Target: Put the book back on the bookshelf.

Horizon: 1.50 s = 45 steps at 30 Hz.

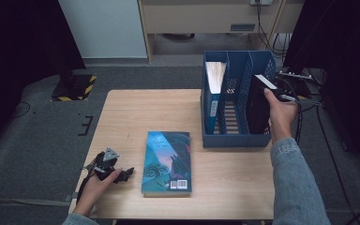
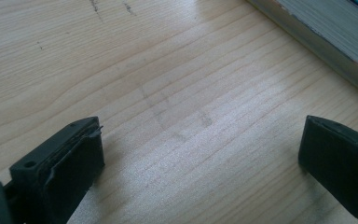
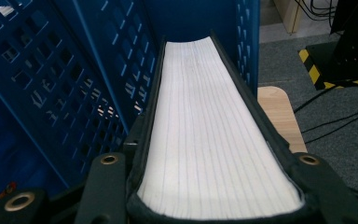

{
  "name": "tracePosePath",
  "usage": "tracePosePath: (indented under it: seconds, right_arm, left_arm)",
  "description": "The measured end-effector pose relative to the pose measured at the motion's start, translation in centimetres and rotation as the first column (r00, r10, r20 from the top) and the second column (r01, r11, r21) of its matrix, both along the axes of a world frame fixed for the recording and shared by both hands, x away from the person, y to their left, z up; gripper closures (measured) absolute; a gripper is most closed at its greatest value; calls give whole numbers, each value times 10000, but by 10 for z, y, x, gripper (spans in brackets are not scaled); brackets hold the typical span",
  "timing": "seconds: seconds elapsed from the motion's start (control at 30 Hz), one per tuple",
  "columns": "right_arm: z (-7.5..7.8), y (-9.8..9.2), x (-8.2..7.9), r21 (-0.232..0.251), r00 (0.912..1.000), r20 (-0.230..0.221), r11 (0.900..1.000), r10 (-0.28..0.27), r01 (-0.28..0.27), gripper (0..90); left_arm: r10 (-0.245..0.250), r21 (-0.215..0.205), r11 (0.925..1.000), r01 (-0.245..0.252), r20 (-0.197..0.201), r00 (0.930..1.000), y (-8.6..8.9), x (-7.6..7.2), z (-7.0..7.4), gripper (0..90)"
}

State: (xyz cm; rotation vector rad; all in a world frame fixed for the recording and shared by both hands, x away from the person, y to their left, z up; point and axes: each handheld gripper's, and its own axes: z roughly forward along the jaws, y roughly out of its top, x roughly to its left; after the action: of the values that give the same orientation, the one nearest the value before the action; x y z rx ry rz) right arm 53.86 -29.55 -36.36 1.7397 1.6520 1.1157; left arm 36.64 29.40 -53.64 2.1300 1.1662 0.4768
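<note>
A blue three-slot file rack (image 1: 234,140) stands at the table's right back. In its right slot a black-covered book (image 1: 258,110) stands upright, pages up, and my right gripper (image 1: 268,90) is shut on it from above. The right gripper view has the black jaws on both covers of this book (image 3: 209,130), beside the rack's perforated wall (image 3: 74,84). Another book (image 1: 214,89) stands in the left slot. A teal-covered book (image 1: 167,161) lies flat at the table's front middle. My left gripper (image 1: 122,174) rests left of it, open (image 2: 205,154), with bare wood between its jaws.
The wooden table (image 1: 136,112) has free room at its left and back. The flat book's page edge (image 2: 326,37) lies close ahead of the left gripper. On the floor are a yellow-and-black striped base (image 1: 77,86) at left and cables (image 1: 309,101) beside the rack.
</note>
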Motion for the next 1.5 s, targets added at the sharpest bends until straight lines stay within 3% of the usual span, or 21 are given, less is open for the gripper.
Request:
tracePosePath:
  seconds: [0.5,0.87,1.5]
  right_arm:
    - [-2,-7,-9,148,9998,-206,9999,-11,14,512]
    - [1,-4,-20,-153,9981,-576,9997,206,-215,509]
    - [-4,2,-44,-471,9970,-485,9969,610,-633,491]
  left_arm:
    - [-52,-30,10000,52,11,10000,-2,0,0,0]
    - [-58,-20,10000,58,3,10000,-2,-1,0,0]
    - [-87,-22,10000,87,10,10000,-3,-2,0,0]
